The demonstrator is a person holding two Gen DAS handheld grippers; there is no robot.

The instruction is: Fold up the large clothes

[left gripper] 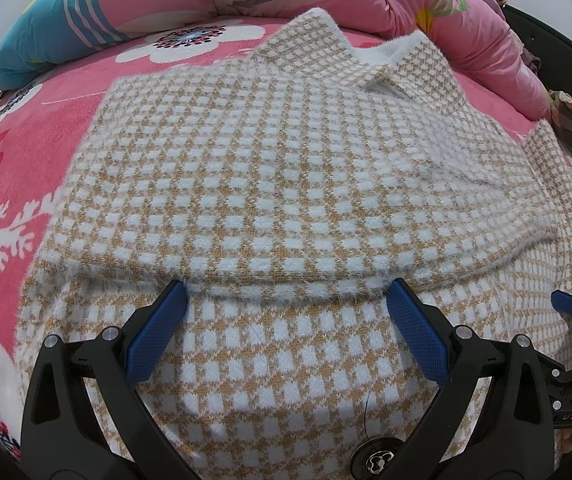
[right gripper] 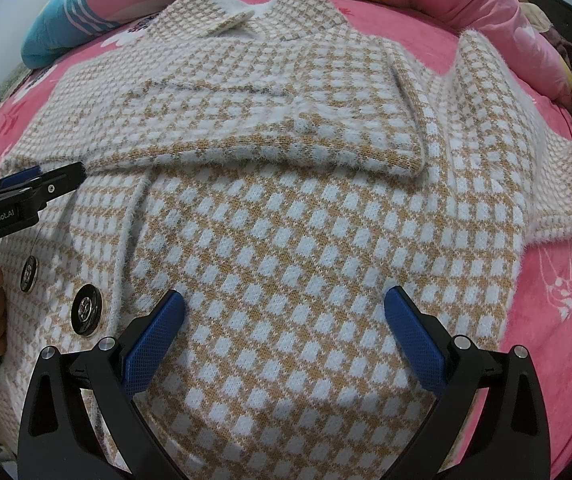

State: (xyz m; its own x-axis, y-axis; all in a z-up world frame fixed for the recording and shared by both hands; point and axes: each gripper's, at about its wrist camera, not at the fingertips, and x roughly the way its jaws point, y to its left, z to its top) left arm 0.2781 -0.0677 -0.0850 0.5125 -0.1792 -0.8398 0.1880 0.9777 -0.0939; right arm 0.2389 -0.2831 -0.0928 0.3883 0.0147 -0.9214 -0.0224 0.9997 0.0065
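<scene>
A big fuzzy cardigan [right gripper: 286,216] lies spread out flat on the bed, with its collar [right gripper: 241,16] at the far end. It has a check pattern of small white squares on light brown. One sleeve [right gripper: 269,136] is folded across the chest and its cuff end lies flat on top. The other sleeve [right gripper: 526,152] sticks out to the side. Two round, shiny dark buttons [right gripper: 85,310] sit near the front edge. In the left wrist view, the folded sleeve [left gripper: 286,184] lies straight across the body of the cardigan.
</scene>
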